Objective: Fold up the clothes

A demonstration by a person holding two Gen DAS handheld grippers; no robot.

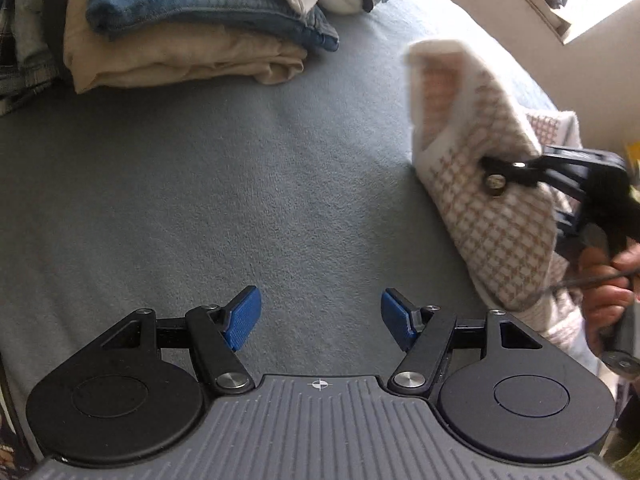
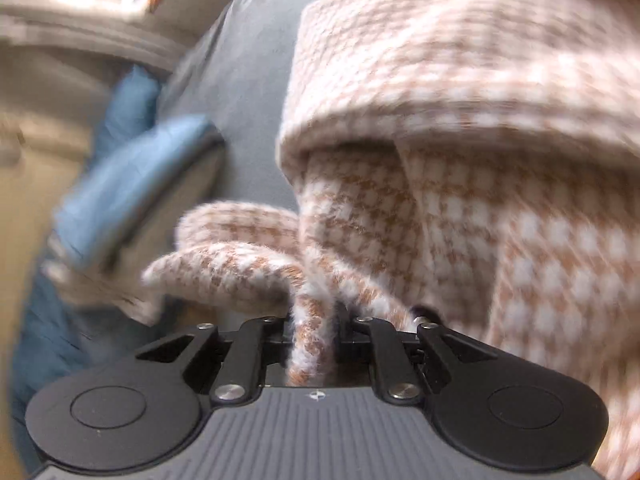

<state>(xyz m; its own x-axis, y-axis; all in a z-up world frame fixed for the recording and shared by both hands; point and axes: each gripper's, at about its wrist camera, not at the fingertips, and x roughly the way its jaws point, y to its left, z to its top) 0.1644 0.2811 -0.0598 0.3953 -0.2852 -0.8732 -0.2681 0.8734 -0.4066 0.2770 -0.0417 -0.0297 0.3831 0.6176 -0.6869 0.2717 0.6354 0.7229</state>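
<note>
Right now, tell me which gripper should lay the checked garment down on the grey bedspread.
Right. The right gripper is already shut on the checked garment; the left gripper hangs open and empty over the bedspread.

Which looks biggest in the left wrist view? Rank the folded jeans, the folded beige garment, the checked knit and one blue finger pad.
1. Folded beige garment and folded jeans: alike in spread, both cut off by the frame, so unranked.
2. Checked knit, hanging from the right gripper.
3. Blue finger pad, smallest despite being nearest.

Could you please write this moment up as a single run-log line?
right gripper: shut on tan-and-white houndstooth knit garment, lifted | left gripper: open, empty, over grey bedcover | folded stack of jeans and beige clothes: behind
</note>
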